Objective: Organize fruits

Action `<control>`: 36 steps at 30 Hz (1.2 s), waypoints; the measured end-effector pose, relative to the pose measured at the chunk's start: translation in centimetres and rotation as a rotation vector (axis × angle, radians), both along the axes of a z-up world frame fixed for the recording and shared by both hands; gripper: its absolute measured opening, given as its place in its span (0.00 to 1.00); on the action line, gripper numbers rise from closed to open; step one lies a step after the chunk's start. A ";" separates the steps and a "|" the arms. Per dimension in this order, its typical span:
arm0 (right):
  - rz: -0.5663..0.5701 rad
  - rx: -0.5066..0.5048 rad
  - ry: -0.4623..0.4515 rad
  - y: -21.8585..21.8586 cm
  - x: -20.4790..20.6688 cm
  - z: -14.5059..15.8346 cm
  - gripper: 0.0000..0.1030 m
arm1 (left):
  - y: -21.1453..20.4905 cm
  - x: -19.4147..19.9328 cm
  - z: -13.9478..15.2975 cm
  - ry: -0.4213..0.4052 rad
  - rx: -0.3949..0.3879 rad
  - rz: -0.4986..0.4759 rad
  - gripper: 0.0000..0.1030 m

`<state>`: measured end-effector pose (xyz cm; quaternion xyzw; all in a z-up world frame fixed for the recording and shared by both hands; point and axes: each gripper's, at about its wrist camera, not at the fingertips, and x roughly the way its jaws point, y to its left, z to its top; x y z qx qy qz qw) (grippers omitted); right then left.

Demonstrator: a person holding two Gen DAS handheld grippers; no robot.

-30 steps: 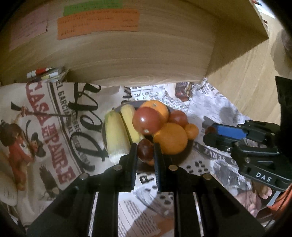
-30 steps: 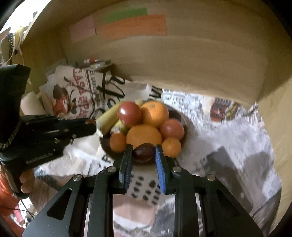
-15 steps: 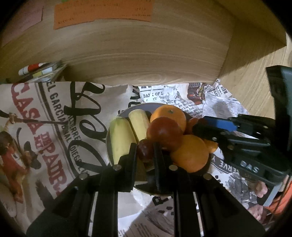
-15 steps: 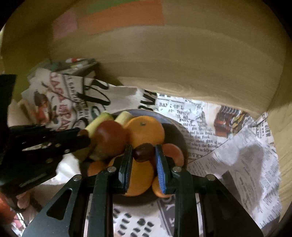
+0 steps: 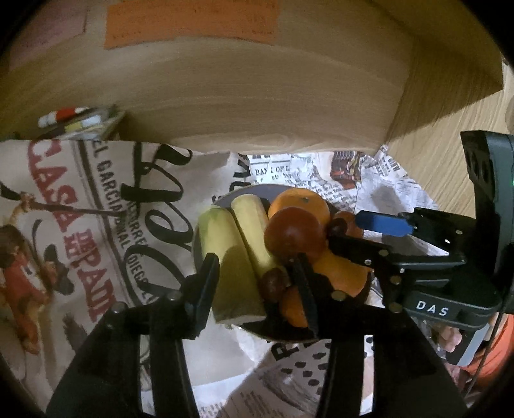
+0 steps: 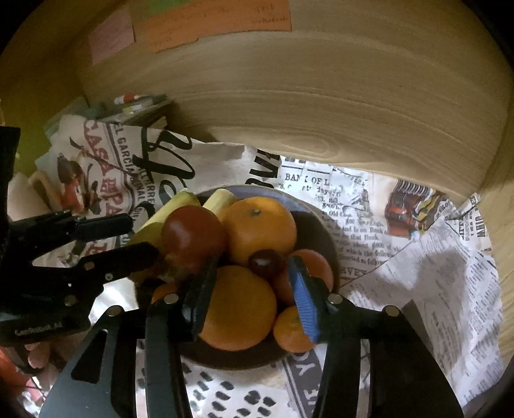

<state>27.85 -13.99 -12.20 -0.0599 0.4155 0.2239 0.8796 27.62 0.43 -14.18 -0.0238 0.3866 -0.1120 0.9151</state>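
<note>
A dark bowl [image 6: 321, 225] holds oranges [image 6: 259, 229], a red apple [image 6: 192, 238], two pale yellow-green pieces [image 5: 237, 257] and small tangerines [image 6: 294, 331]. My left gripper [image 5: 257, 273] is open over the bowl's left side; a small dark plum [image 5: 273, 283] lies by its right finger. My right gripper [image 6: 250, 283] is open over the bowl's front; another dark plum [image 6: 266, 262] rests on the pile between its fingers. Each gripper shows in the other's view, the right [image 5: 363, 231] and the left [image 6: 128, 238].
Printed newspaper [image 6: 417, 257] and a printed cloth [image 5: 80, 209] cover the table under the bowl. A wooden wall [image 6: 321, 96] with orange and pink paper notes [image 6: 208, 19] rises just behind. Pens and small items [image 5: 80, 120] lie at the back left.
Both grippers have moved in over the bowl and opened. Each let go of its dark plum, and both plums now rest on the fruit pile.
</note>
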 end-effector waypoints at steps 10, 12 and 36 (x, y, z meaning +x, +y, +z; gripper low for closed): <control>-0.029 0.098 -0.205 -1.8 -5.9 7.5 0.43 | 1.1 -6.8 7.4 -0.228 -0.023 0.078 0.46; -0.031 0.121 -0.262 -2.1 -8.0 9.5 0.43 | 1.0 -8.8 9.0 -0.282 -0.026 0.086 0.46; -0.084 0.254 -0.621 -4.7 -25.2 17.0 0.86 | -1.3 -27.7 17.1 -0.664 -0.010 0.157 0.94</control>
